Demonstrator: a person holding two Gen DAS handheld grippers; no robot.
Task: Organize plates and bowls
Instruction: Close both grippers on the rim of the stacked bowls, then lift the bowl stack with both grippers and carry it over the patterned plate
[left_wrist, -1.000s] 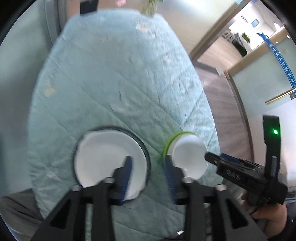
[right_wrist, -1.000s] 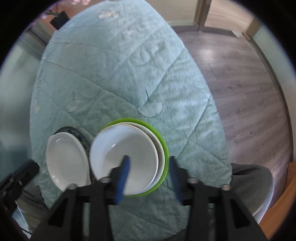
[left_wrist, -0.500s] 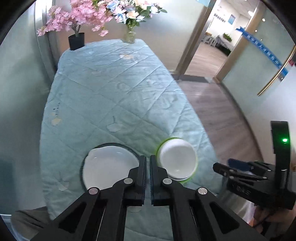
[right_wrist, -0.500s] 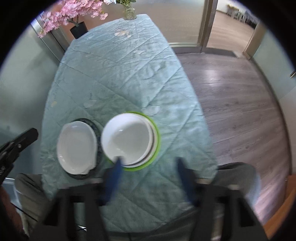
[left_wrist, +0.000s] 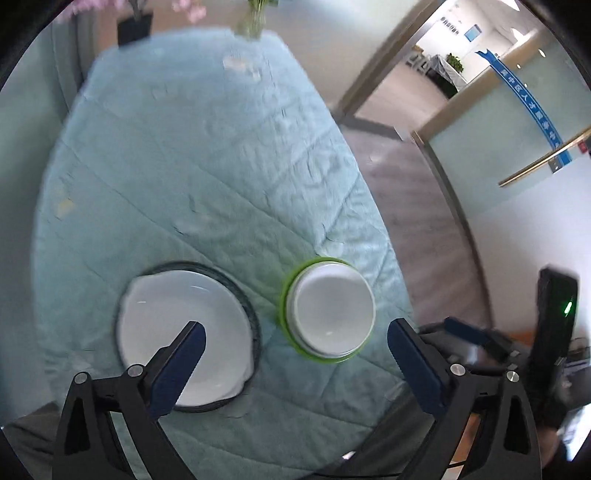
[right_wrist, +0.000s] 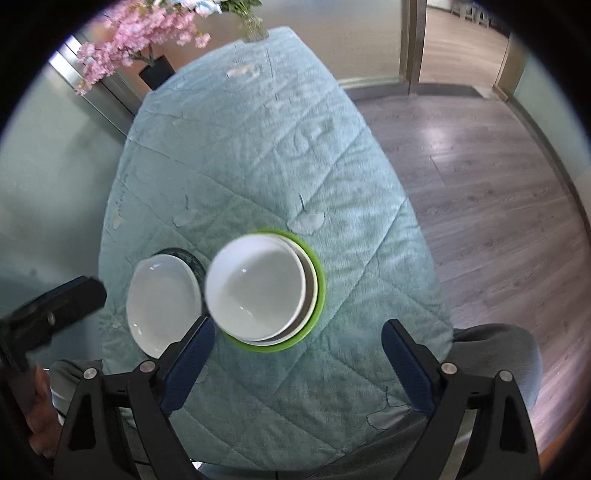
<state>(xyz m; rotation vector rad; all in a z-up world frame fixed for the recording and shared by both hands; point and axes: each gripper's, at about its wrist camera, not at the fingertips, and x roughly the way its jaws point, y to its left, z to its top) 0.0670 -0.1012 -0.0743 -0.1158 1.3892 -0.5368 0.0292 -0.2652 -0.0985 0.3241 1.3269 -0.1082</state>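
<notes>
Two stacks sit near the front of the teal quilted table (left_wrist: 203, 166). On the left, a white plate (left_wrist: 177, 325) (right_wrist: 162, 299) lies on a dark-rimmed plate (left_wrist: 245, 299) (right_wrist: 190, 258). On the right, a white bowl (left_wrist: 332, 310) (right_wrist: 255, 288) rests in another white dish on a green plate (left_wrist: 285, 306) (right_wrist: 320, 284). My left gripper (left_wrist: 295, 350) hovers above both stacks, its jaws opening with nothing between them. My right gripper (right_wrist: 297, 332) hangs over the table's front edge near the bowl stack, jaws opening too, with nothing between them.
A pot of pink blossoms (right_wrist: 147, 48) and a glass vase (right_wrist: 255, 26) stand at the table's far end. Wooden floor (right_wrist: 498, 184) lies to the right, with a glass door beyond. A person's grey-clad knee (right_wrist: 498, 350) is at the front edge.
The left jaws went from half open to fully shut, then spread wide. The right jaws also spread wide. Both cameras swung over the table. The dishes stayed put.
</notes>
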